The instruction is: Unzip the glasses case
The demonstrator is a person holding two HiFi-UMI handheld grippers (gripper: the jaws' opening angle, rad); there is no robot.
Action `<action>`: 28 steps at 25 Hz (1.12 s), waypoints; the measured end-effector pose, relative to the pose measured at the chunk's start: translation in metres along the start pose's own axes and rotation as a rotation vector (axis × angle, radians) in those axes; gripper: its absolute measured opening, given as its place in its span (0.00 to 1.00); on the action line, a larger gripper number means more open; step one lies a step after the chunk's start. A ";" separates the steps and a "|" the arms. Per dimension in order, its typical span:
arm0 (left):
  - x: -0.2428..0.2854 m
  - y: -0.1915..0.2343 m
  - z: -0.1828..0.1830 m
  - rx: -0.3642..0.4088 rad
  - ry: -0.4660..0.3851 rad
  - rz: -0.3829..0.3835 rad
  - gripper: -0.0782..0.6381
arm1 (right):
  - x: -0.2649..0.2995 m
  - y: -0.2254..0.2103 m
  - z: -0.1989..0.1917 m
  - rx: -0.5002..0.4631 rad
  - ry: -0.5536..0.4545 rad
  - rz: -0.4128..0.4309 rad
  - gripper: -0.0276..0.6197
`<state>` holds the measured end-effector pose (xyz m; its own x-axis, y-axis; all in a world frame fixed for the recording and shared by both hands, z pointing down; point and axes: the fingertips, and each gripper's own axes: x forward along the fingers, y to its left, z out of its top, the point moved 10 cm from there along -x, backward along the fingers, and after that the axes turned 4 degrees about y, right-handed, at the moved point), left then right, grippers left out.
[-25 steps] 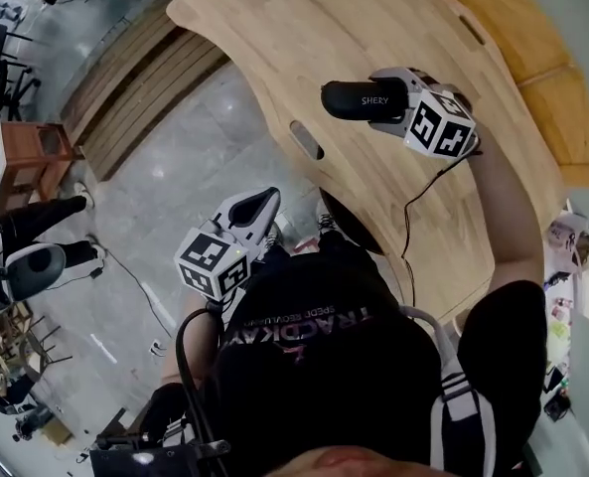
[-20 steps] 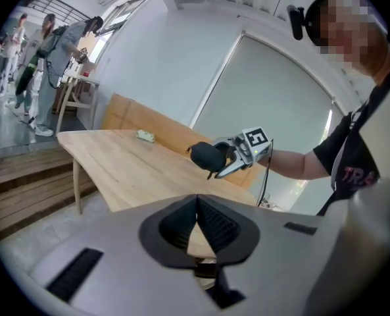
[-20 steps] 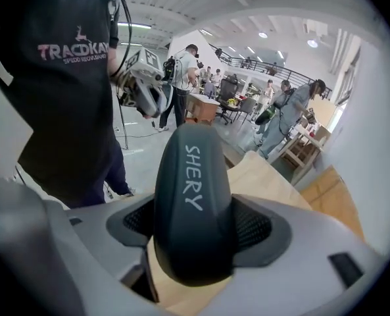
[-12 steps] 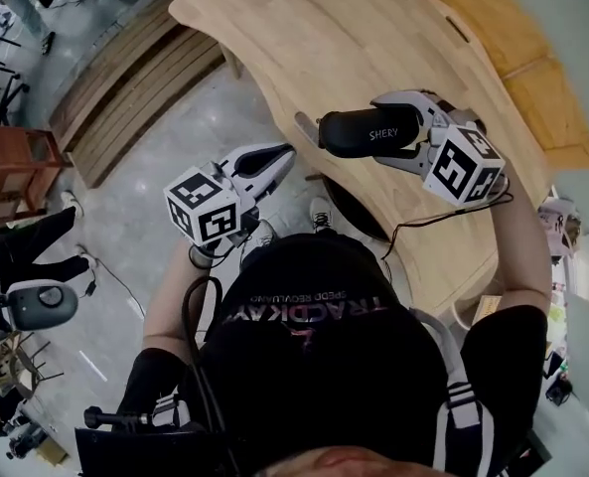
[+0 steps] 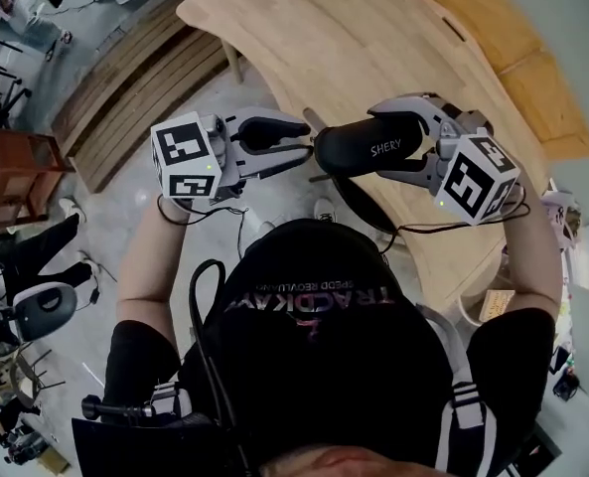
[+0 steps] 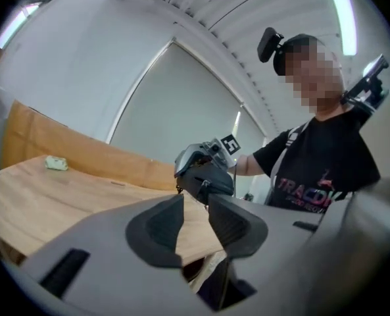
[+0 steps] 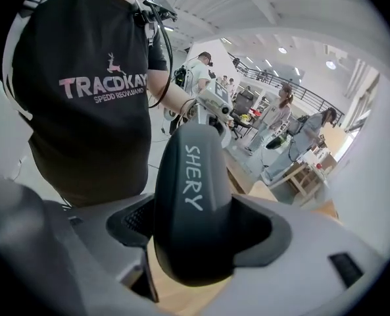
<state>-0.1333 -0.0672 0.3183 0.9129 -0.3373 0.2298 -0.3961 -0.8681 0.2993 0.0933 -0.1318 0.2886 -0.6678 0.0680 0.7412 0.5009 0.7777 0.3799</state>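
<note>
A black glasses case (image 5: pixel 368 145) marked SHERY hangs in the air in front of my chest, above the edge of the wooden table (image 5: pixel 354 38). My right gripper (image 5: pixel 381 143) is shut on it, one jaw on each long side; the case (image 7: pixel 191 203) fills the right gripper view between the pads (image 7: pixel 132 222). My left gripper (image 5: pixel 304 143) points level at the case's free end, just short of it. Its jaws have just been opening and nothing is between them. Through the gap in the left gripper view I see the case (image 6: pixel 208 180) end-on, with a small zipper pull (image 6: pixel 204 188).
A curved wooden table fills the upper part of the head view, with a small pale object (image 6: pixel 56 164) far out on it. My black shirt (image 5: pixel 324 346) is right below both grippers. Several people (image 7: pixel 280 110) and benches stand far off in the right gripper view.
Both grippers have risen. The right one carried the case toward my chest. The left one came up from my lap, turned level toward the case's end, and its jaws parted.
</note>
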 end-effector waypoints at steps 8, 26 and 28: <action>-0.009 -0.008 0.013 0.006 0.044 -0.240 0.28 | -0.006 0.015 0.031 -0.057 0.022 0.011 0.59; -0.003 -0.023 0.024 0.300 0.262 0.051 0.13 | 0.008 0.013 0.020 0.079 0.100 0.003 0.59; -0.003 -0.024 0.023 0.379 0.288 0.146 0.13 | 0.010 0.009 0.017 0.102 0.104 -0.003 0.59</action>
<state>-0.1244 -0.0536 0.2888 0.7652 -0.3973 0.5065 -0.4055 -0.9086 -0.1001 0.0814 -0.1134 0.2898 -0.6056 0.0045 0.7957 0.4368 0.8378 0.3276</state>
